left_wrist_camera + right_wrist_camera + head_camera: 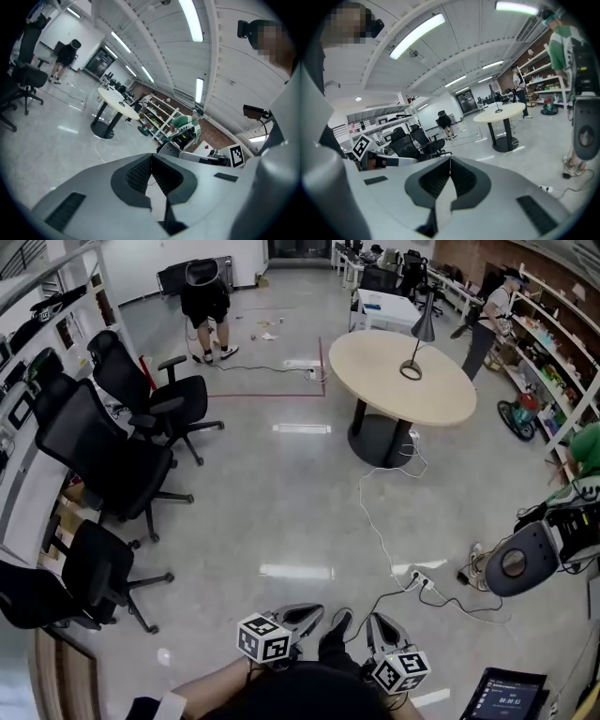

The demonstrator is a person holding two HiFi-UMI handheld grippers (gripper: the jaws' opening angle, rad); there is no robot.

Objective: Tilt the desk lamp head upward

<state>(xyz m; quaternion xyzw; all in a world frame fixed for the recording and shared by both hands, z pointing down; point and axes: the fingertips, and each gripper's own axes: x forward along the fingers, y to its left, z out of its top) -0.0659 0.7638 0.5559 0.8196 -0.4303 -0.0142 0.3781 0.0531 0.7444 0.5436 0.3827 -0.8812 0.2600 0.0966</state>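
Observation:
A dark desk lamp (419,338) stands on a round beige table (450,395) far across the room, its shade hanging down over a ring base. Both grippers are held close to the person's body at the bottom of the head view, well away from the table. The left gripper (312,612) is shut with nothing between its jaws, and the same holds for the right gripper (376,620). In the left gripper view the left gripper (151,157) points at the distant table (117,101). The right gripper (450,161) also has its pads together, with the table (499,112) and lamp (498,108) small in the distance.
Several black office chairs (122,456) stand along the left. A white cable (375,521) runs over the floor from the table to a power strip (419,582). A grey machine (525,559) is at the right. One person (206,306) stands at the back, another (492,310) by the shelves.

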